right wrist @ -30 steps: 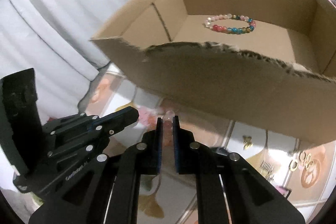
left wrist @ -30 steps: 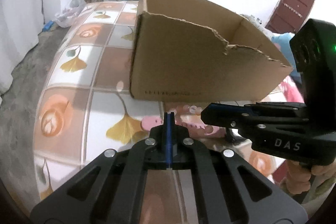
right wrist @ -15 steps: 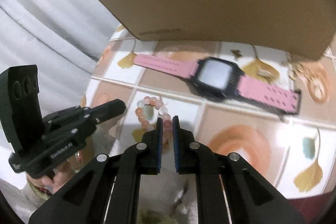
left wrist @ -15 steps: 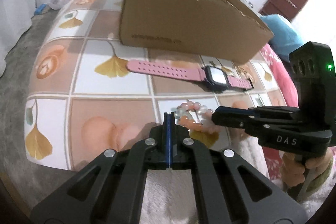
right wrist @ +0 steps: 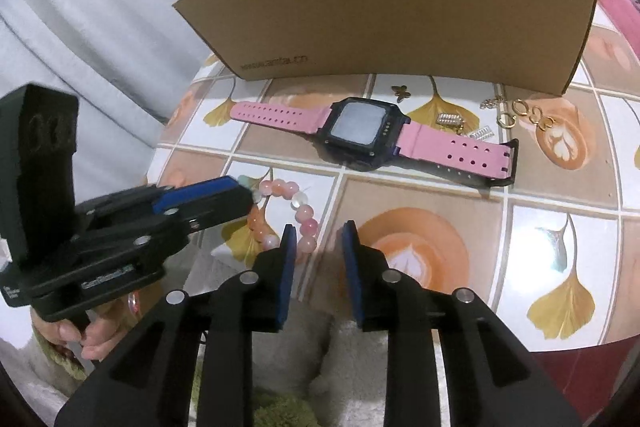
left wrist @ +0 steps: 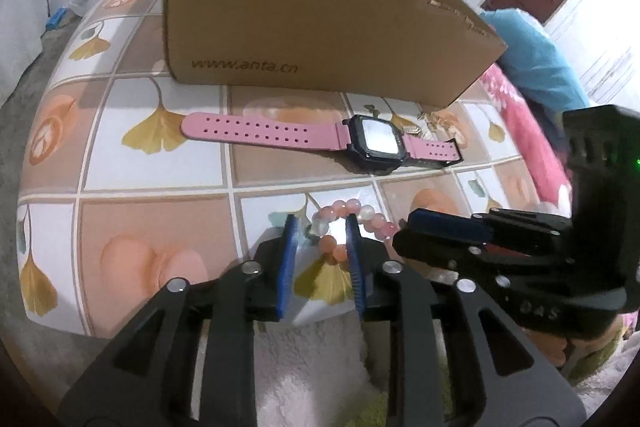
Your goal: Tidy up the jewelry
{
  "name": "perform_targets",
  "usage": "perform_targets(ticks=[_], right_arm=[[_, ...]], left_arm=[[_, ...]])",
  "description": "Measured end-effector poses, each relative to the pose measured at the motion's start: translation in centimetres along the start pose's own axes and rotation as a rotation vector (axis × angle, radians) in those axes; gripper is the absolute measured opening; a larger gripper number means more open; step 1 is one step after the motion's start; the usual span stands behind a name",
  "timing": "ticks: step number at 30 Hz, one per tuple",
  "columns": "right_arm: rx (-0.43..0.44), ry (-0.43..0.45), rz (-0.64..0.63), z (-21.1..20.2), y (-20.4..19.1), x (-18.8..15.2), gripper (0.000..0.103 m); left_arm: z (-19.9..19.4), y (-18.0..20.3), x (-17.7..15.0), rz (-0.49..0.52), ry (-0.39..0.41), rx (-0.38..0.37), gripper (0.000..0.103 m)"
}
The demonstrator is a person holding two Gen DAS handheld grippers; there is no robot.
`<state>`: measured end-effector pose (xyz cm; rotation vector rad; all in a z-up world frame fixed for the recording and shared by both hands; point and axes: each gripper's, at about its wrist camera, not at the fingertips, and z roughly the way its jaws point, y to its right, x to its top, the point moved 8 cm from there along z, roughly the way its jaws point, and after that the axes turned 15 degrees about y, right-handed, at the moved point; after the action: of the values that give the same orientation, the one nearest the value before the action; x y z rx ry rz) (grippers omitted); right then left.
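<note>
both claws hang spread and holding nothing at the near edge of the tiled table (left wrist: 132, 163). the pink bead bracelet (left wrist: 340, 227) lies there, its left arc between the left gripper (left wrist: 321, 227) blades; the right gripper (right wrist: 319, 235) sits just right of it. a pink watch (right wrist: 368, 133) lies before the cardboard box (right wrist: 400, 7).

Both grippers: matte black plastic frames, triangular cutouts, silver round screw heads, blue ribbed pads on the fingers (left wrist: 289, 259). Right gripper (left wrist: 416, 227) body has faint "DAS" lettering, green LED on its black camera block. Left gripper (right wrist: 236, 187) carries a white-text label. Bare-skinned fingers wrap each handle
</note>
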<state>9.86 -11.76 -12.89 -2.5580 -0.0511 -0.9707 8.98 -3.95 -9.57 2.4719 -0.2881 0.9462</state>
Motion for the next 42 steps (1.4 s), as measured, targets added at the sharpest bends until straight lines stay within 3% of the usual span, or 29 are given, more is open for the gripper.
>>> perform_targets(ticks=[13,16,19,28,35,42], right_arm=[[-0.047,0.008,-0.21,1.2,-1.7,0.2,0.024],[-0.051,0.007,-0.23,1.5,-1.8,0.5,0.023],[-0.069,0.011,-0.249,1.9,-1.8,0.8,0.014],[-0.027,0.019,-0.169,1.7,-0.9,1.4,0.009],[-0.014,0.071,-0.166,0.0,-1.6,2.7,0.009],[0.0,0.163,-0.183,-3.0,-3.1,5.3,0.009]], left_arm=[[1.2,1.4,0.0,0.185,-0.046,0.076,0.023],[1.4,1.5,-0.1,0.221,-0.047,0.091,0.016],[1.8,1.9,-0.2,0.248,-0.045,0.086,0.012],[2.1,2.5,-0.3,0.244,-0.019,0.05,0.008],[0.8,3.2,0.4,0.243,0.021,0.039,0.008],[-2.7,4.8,3.9,0.265,0.139,0.027,0.008]])
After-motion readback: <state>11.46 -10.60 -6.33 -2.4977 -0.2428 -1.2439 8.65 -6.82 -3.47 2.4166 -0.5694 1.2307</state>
